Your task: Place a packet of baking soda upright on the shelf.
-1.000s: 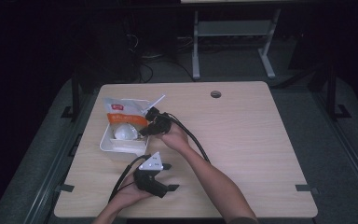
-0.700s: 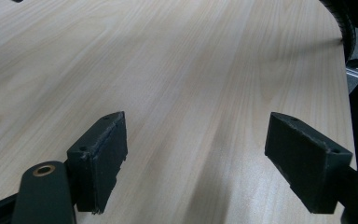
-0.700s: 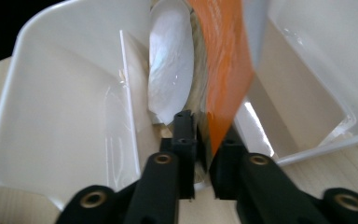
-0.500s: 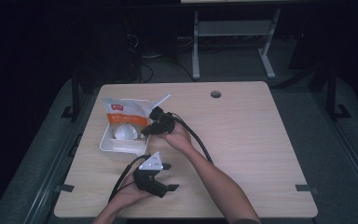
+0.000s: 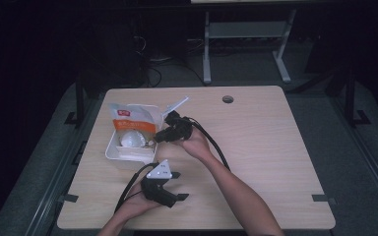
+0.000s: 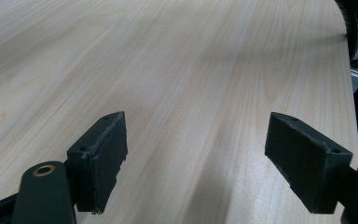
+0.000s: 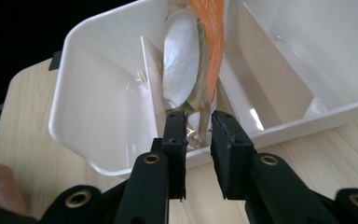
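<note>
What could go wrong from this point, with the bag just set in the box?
1. The right hand-held gripper has just been opening, yet the orange bag's clear edge sits between its jaws, so pulling back might drag the bag out.
2. The bag leans across a divider of the white box and may tip over.
3. The box lies near the table edge; a snag could shove it.

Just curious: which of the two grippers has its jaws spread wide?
The left gripper, near the table's front edge; the right gripper, at the white tray, has its jaws nearly together.
</note>
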Demonstrator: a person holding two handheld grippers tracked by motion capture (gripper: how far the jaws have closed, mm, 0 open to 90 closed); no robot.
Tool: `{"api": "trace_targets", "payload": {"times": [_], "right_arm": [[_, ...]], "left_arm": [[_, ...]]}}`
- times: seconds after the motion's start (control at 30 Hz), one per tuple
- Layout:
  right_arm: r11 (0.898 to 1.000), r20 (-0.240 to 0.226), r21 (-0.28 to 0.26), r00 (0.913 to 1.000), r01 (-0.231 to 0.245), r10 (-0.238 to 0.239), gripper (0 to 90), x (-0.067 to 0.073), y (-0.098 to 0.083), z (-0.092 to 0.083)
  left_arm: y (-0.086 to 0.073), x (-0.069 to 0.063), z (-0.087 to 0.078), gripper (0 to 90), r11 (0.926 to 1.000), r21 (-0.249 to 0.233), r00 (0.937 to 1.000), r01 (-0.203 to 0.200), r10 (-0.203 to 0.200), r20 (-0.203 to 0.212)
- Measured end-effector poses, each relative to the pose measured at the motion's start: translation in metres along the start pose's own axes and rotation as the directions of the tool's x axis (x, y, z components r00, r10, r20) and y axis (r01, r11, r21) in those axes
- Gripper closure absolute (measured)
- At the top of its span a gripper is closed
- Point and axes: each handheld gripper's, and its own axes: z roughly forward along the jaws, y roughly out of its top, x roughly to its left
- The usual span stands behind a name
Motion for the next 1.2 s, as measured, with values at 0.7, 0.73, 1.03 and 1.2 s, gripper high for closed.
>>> {"api": "trace_targets", "payload": {"times": [0.7,0.73,1.03,1.2], "right_arm": [[0.998,-0.038,-0.054,0.9985,-0.042,0.039,58.6,-0.003,-0.023,-0.040],[0.998,-0.036,-0.057,0.9987,-0.039,0.037,58.3,-0.003,-0.024,-0.042],[0.997,-0.026,-0.070,0.9990,-0.039,0.038,54.7,-0.002,-0.033,-0.060],[0.996,-0.021,-0.077,0.9987,-0.047,0.046,52.9,-0.001,-0.041,-0.071]], "left_arm": [[0.000,0.002,0.001,20.7,1.0000,0.003,1.0000,0.005,-0.005,-0.005],[0.000,0.002,0.002,20.7,1.0000,0.002,1.0000,0.007,-0.007,-0.005],[0.000,0.003,0.001,20.7,0.9999,-0.002,0.9999,0.012,-0.012,-0.010],[0.000,0.003,0.002,20.7,0.9999,-0.002,0.9998,0.017,-0.017,-0.012]]}}
